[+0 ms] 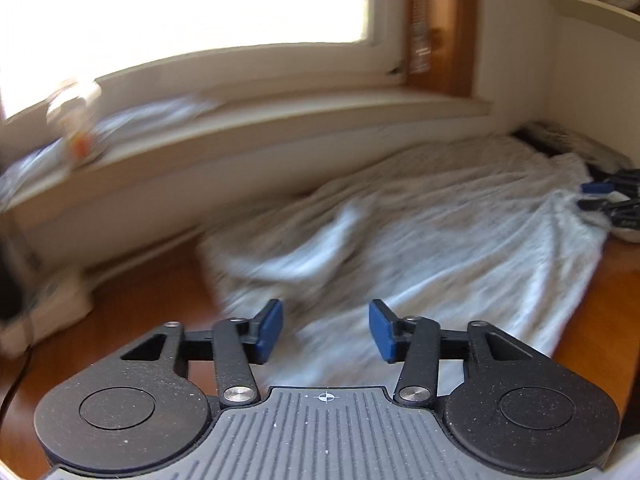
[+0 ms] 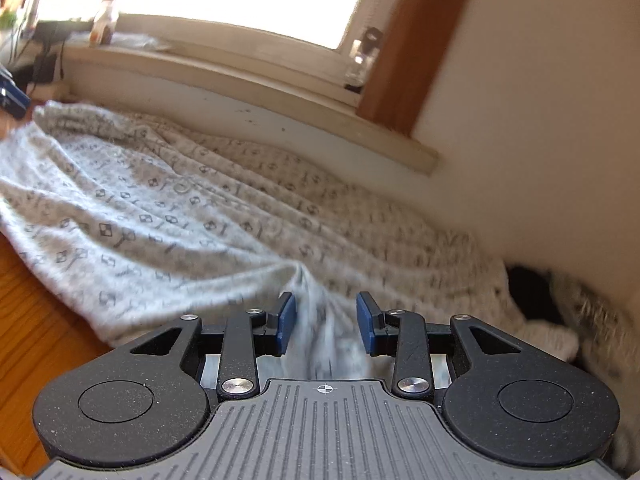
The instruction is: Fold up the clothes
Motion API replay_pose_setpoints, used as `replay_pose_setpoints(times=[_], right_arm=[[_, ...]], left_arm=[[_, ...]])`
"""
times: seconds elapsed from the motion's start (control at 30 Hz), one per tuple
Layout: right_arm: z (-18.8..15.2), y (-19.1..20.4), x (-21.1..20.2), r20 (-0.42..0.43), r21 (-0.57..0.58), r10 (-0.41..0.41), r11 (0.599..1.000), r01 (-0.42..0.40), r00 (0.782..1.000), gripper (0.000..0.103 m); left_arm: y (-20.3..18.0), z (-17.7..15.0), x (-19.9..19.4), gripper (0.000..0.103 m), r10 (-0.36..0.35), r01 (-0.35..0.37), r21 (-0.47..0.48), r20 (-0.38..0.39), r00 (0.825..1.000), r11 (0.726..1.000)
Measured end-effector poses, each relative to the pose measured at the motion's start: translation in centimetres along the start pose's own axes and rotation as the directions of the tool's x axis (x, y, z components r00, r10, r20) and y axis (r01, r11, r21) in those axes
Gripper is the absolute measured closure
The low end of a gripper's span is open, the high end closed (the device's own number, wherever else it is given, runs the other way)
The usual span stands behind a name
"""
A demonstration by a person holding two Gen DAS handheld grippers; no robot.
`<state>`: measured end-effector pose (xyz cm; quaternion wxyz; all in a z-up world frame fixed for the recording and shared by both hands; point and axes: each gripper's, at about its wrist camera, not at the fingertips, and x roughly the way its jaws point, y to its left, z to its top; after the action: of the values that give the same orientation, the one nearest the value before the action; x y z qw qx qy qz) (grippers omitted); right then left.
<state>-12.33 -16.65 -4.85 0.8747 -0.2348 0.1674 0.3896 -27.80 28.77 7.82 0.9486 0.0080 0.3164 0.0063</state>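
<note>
Jaws of the left gripper (image 1: 326, 330) are seen parted, nothing between the blue pads (image 1: 270, 330); cloth lies under and ahead of them, not pinched. Jaws of the right gripper (image 2: 326, 328) are parted too, with a bunched ridge of fabric standing in the gap; the pads look clear of it, so no grip is claimed.

The garment (image 2: 168, 216), pale grey with a small dark print, is spread rumpled on the wooden tabletop (image 2: 36, 320), its far side lying along the wall under the window sill (image 2: 248, 76).

Step judged: both tools set over one side of the garment, a hold not yet made. To do it well, the gathered ridge at the right should be taken fully between the pads, not just at its crest. A matching edge should be picked at the left before any lift. Both ends should be raised level so the fold line runs straight. Creases should be drawn flat first.

Right wrist view only: the print is read clearly; a dark opening, possibly a neck or sleeve, is seen at the right (image 2: 532, 292); a bottle (image 2: 104, 24) and a glass jar (image 2: 362, 60) stand on the sill.

Left wrist view only: the right gripper (image 1: 600, 196) is seen at the far right edge over the cloth; a white box (image 1: 48, 304) sits at the left on the table; a shelf (image 1: 592, 4) is seen above. This view is motion-blurred.
</note>
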Motion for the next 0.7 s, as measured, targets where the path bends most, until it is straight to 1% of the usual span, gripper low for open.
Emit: replay_pose_setpoints(times=[0.03, 0.07, 0.1, 0.13, 0.17, 0.23, 0.3, 0.37, 0.43, 0.53, 0.6, 0.67, 0.7], right_arm=[[-0.4, -0.3, -0.2, 0.003, 0.022, 0.002, 1.0, -0.002, 1.0, 0.067], [-0.7, -0.6, -0.4, 0.006, 0.043, 0.003, 0.999, -0.003, 1.0, 0.065], [-1.0, -0.8, -0.7, 0.01, 0.063, 0.003, 0.998, -0.004, 1.0, 0.064], [-1.3, -1.1, -1.1, 0.013, 0.083, 0.004, 0.997, -0.005, 1.0, 0.06], [-1.6, -1.4, -1.6, 0.016, 0.103, 0.002, 0.995, -0.004, 1.0, 0.056], [-2.2, -2.1, -2.8, 0.02, 0.132, -0.001, 0.991, -0.002, 1.0, 0.054], [-2.8, -2.8, -4.2, 0.005, 0.139, 0.001, 0.99, -0.002, 1.0, 0.053], [-3.4, -3.6, -5.9, -0.02, 0.136, -0.001, 0.991, 0.004, 1.0, 0.049], [-4.1, -4.4, -7.5, -0.045, 0.132, -0.004, 0.991, 0.01, 0.999, 0.045], [-5.5, -5.7, -10.1, -0.103, 0.096, -0.043, 0.994, 0.053, 0.994, 0.042], [-6.7, -6.4, -11.5, -0.136, 0.072, -0.075, 0.994, 0.086, 0.988, 0.038], [-8.0, -7.4, -12.5, -0.158, 0.077, -0.095, 0.991, 0.109, 0.983, 0.031], [-8.6, -8.0, -12.7, -0.166, 0.084, -0.103, 0.989, 0.118, 0.981, 0.029]], left_arm=[[-1.1, 0.7, 0.8, 0.049, -0.029, 0.029, 0.015, 0.006, 1.0, 0.999], [-2.1, 1.3, 1.5, 0.044, -0.062, 0.061, 0.032, 0.017, 0.998, 0.998], [-3.2, 2.0, 2.3, 0.035, -0.093, 0.092, 0.049, 0.026, 0.995, 0.995], [-4.2, 2.6, 3.2, 0.032, -0.125, 0.122, 0.066, 0.034, 0.992, 0.99], [-5.3, 3.2, 4.3, 0.031, -0.152, 0.149, 0.076, 0.037, 0.988, 0.986], [-7.5, 4.3, 6.5, 0.031, -0.208, 0.203, 0.097, 0.043, 0.977, 0.974], [-9.5, 5.3, 8.7, 0.03, -0.273, 0.265, 0.126, 0.057, 0.96, 0.956], [-11.4, 6.4, 11.0, 0.03, -0.329, 0.316, 0.148, 0.067, 0.942, 0.937], [-12.6, 7.2, 13.0, 0.029, -0.36, 0.347, 0.152, 0.07, 0.93, 0.925], [-13.8, 7.5, 15.3, 0.029, -0.387, 0.374, 0.166, 0.053, 0.92, 0.912], [-14.1, 7.4, 16.5, 0.028, -0.393, 0.384, 0.161, 0.03, 0.919, 0.909], [-13.9, 7.2, 17.3, 0.028, -0.403, 0.398, 0.147, 0.01, 0.915, 0.906], [-13.8, 7.1, 17.7, 0.028, -0.408, 0.405, 0.139, -0.001, 0.913, 0.904]])
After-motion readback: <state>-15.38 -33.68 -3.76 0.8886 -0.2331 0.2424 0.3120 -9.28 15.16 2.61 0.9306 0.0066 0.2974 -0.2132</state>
